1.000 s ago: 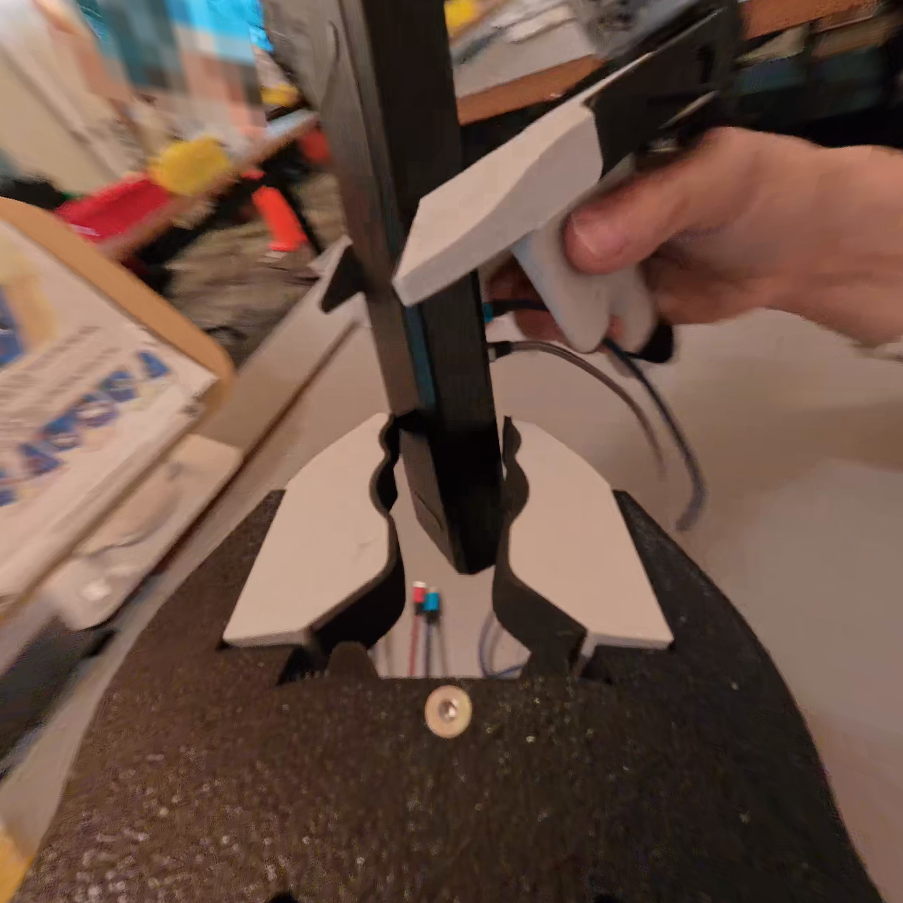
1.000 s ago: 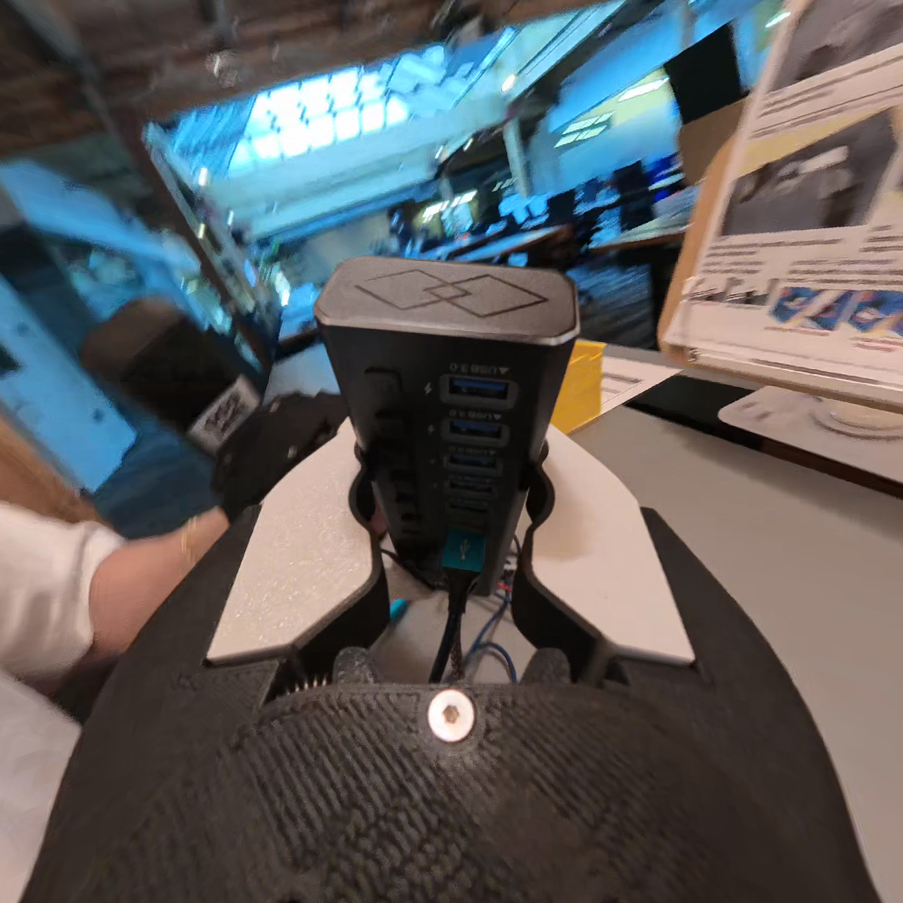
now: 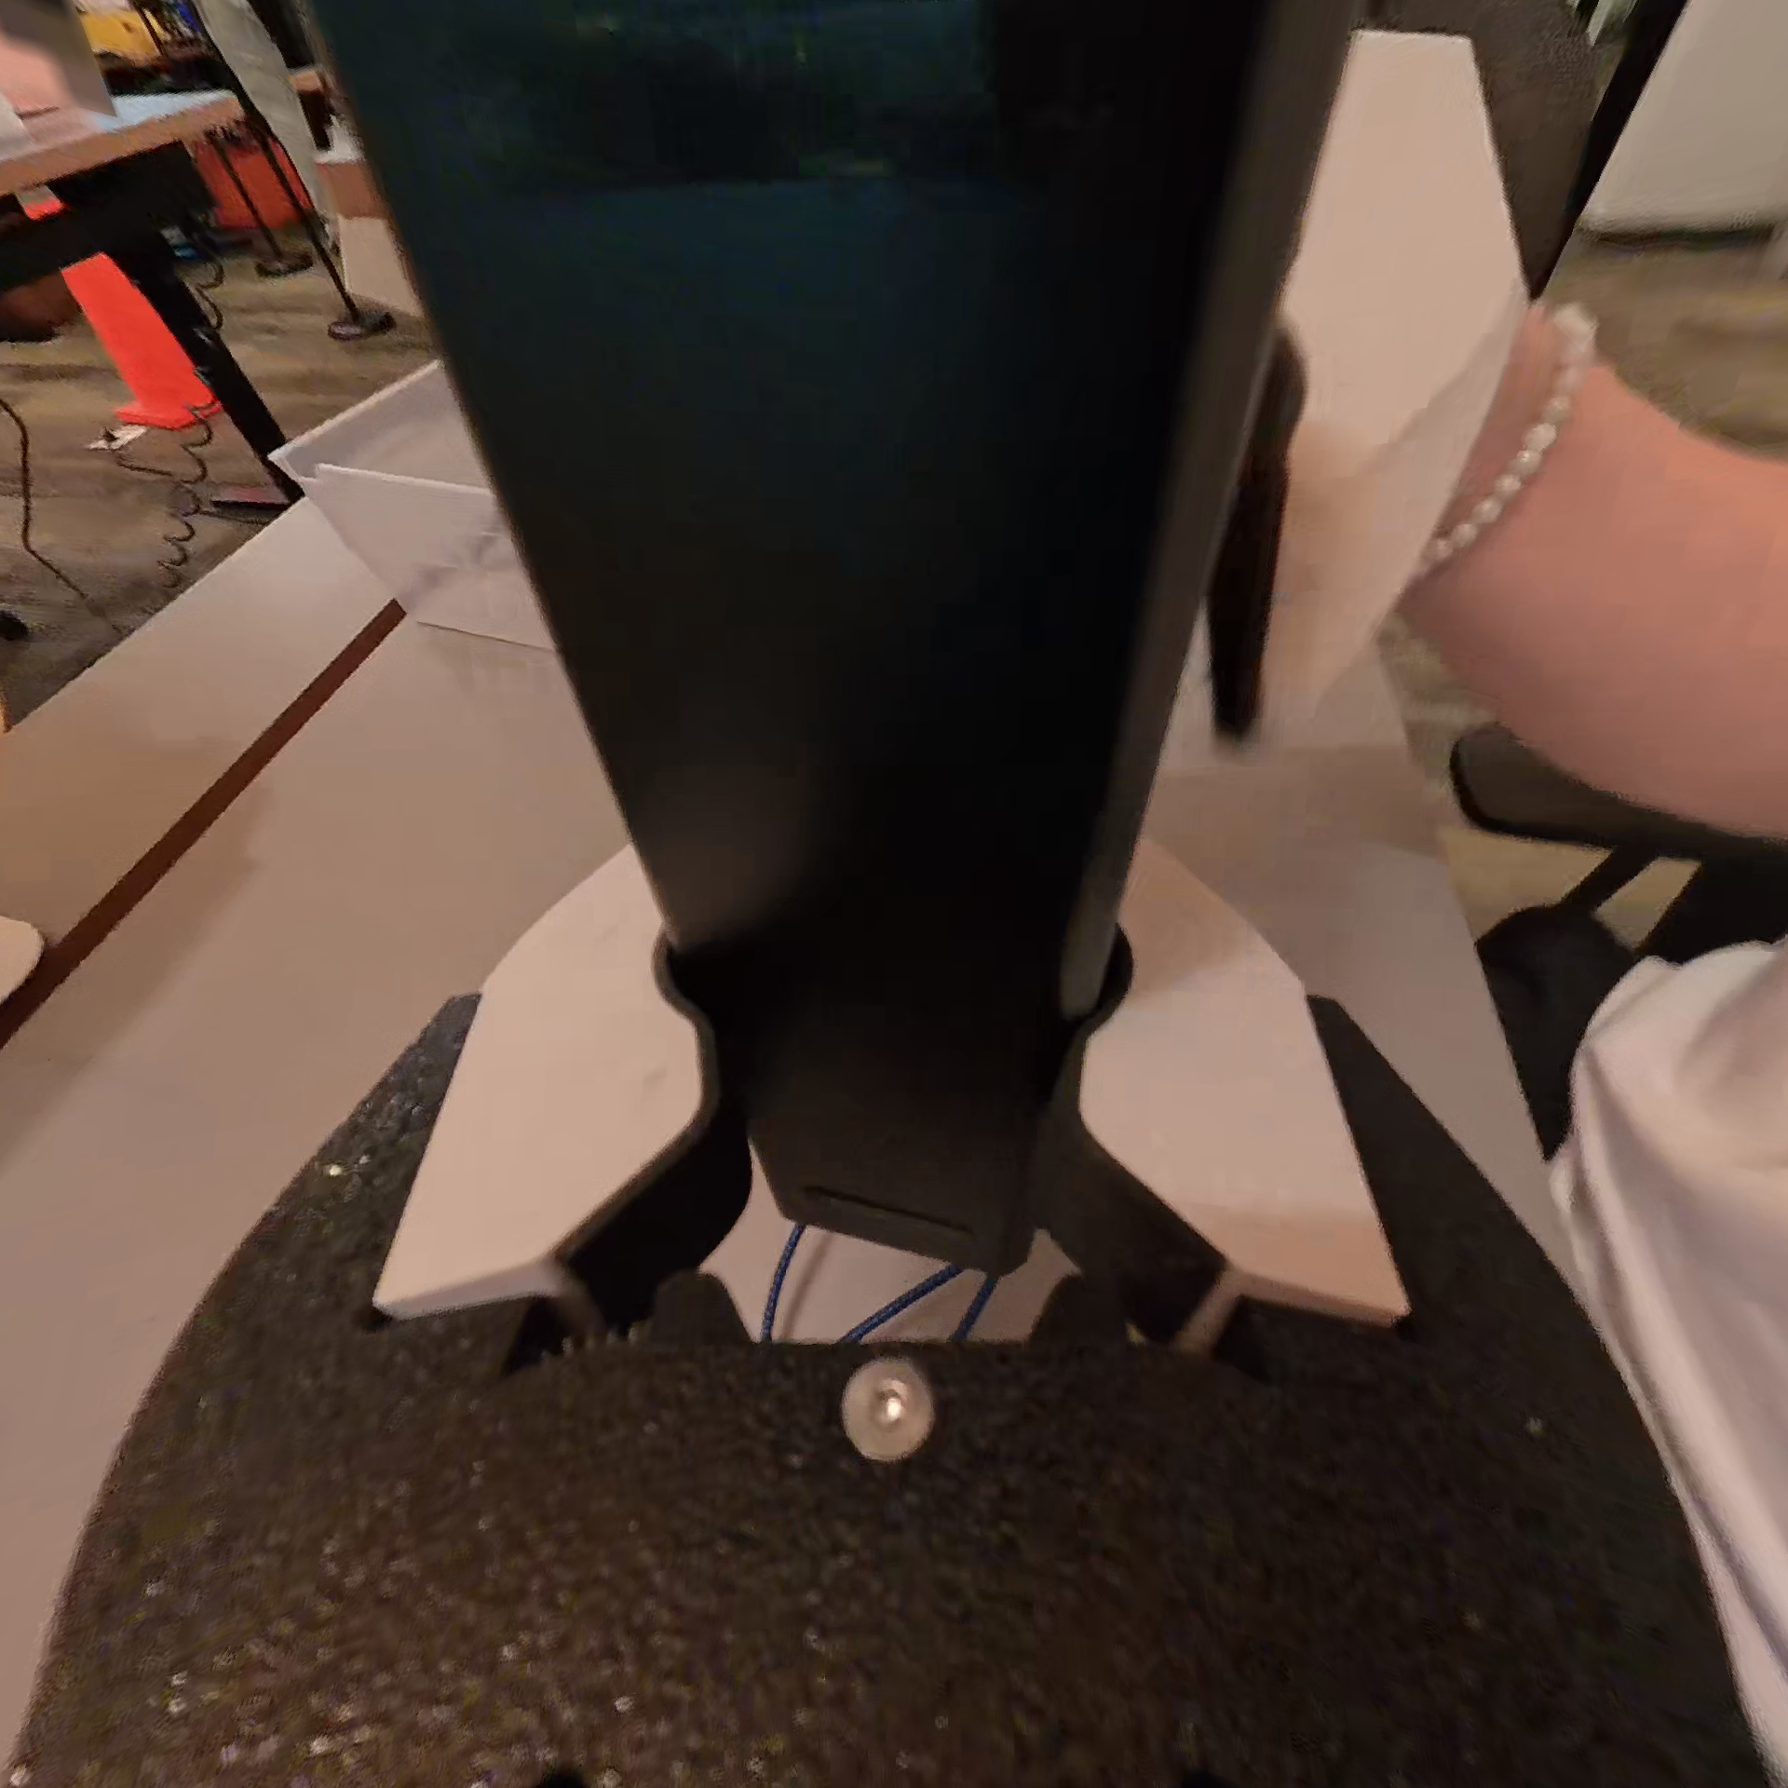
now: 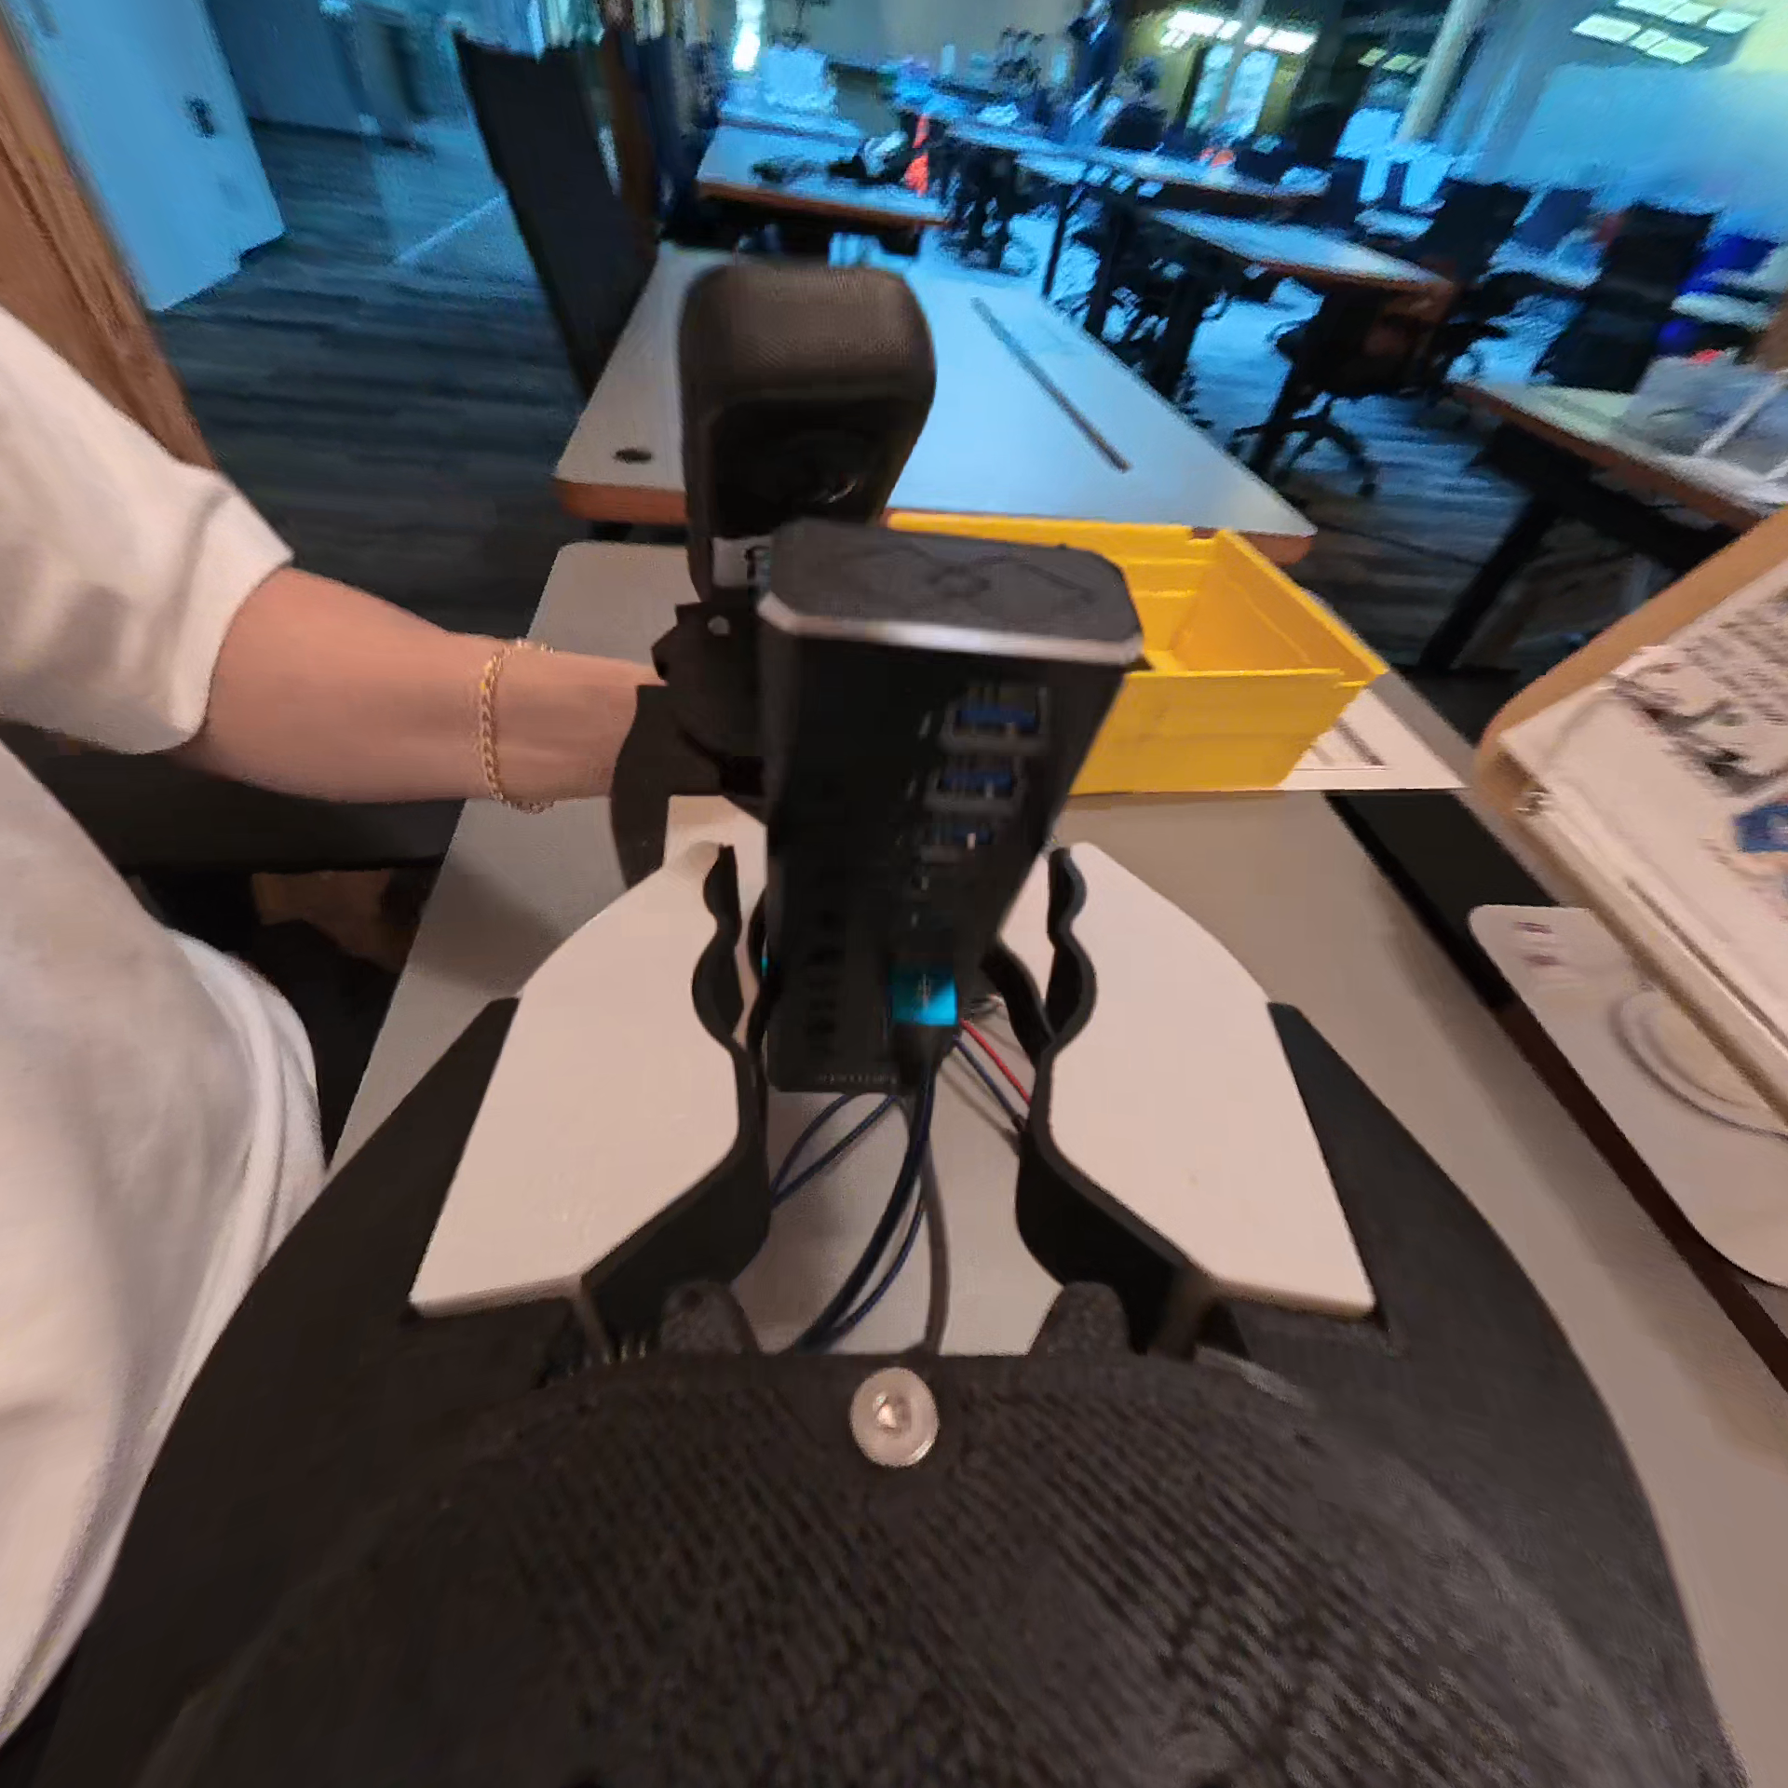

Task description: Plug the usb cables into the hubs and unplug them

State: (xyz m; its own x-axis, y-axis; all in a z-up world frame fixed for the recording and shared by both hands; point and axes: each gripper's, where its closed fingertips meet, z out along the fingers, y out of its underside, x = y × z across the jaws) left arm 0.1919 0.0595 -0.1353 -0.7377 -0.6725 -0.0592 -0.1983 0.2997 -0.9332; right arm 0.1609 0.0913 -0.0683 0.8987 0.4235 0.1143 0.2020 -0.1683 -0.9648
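Left wrist view: left gripper [image 3: 895,977] fingers still clamp the black hub [image 3: 822,581] — now turned broadside. Right gripper [image 4: 895,929] fingers, earlier pinching it, stand wide — teal plug [image 4: 924,997] still seated, hub above the surface [image 4: 1258,909].

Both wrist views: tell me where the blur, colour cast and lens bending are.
Left wrist view: warm, dim light; the hub fills the frame as a dark, soft slab; the right gripper and wrist are smeared by motion. Right wrist view: cool blue cast on the room behind; hub ports and the blue plug are slightly blurred; table edges bow with the wide lens; the yellow bin is soft-edged.
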